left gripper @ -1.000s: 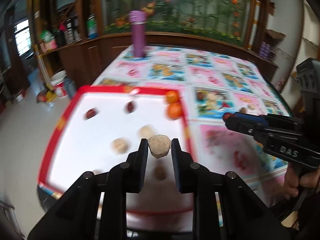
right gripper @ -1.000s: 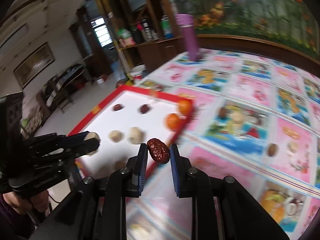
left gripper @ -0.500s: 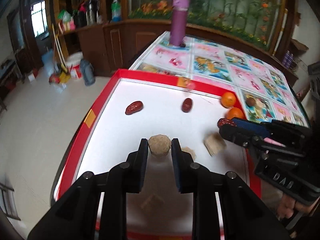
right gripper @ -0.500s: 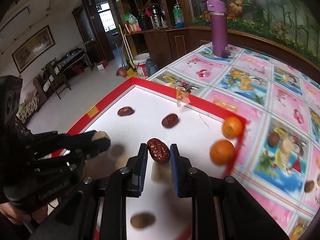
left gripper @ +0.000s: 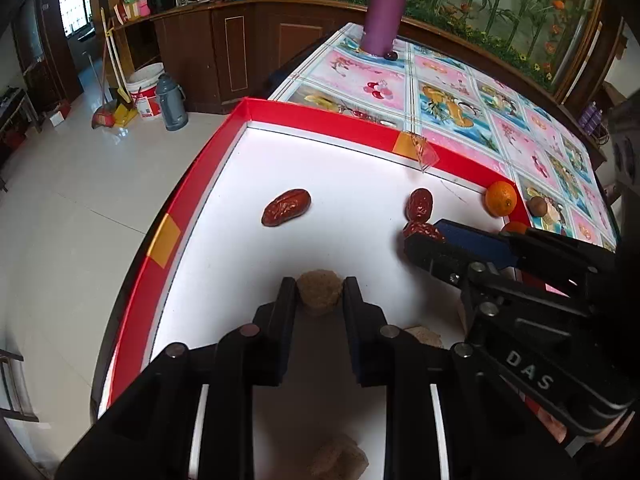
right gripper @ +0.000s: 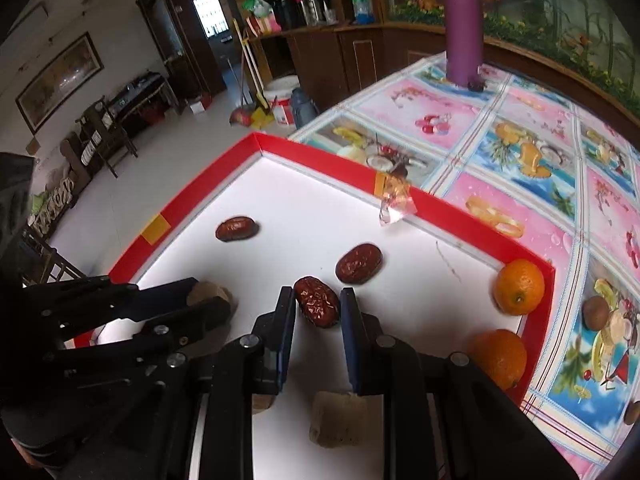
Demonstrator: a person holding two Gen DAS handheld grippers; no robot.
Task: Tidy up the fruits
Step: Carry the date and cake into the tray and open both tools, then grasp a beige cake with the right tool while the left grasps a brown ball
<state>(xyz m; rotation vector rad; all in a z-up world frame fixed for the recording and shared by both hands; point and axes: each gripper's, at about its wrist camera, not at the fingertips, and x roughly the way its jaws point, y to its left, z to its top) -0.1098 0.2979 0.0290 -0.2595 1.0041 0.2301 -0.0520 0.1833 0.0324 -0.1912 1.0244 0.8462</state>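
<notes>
The left gripper (left gripper: 319, 294) clamps a tan walnut (left gripper: 320, 291) over the red-rimmed tray (left gripper: 320, 122); the right gripper (right gripper: 317, 306) pinches a red date (right gripper: 317, 306), another date (right gripper: 358, 263) at one o'clock.

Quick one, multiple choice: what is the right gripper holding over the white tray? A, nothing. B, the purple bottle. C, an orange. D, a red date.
D: in the right wrist view the right gripper is shut on a wrinkled red date, above the tray.
</notes>
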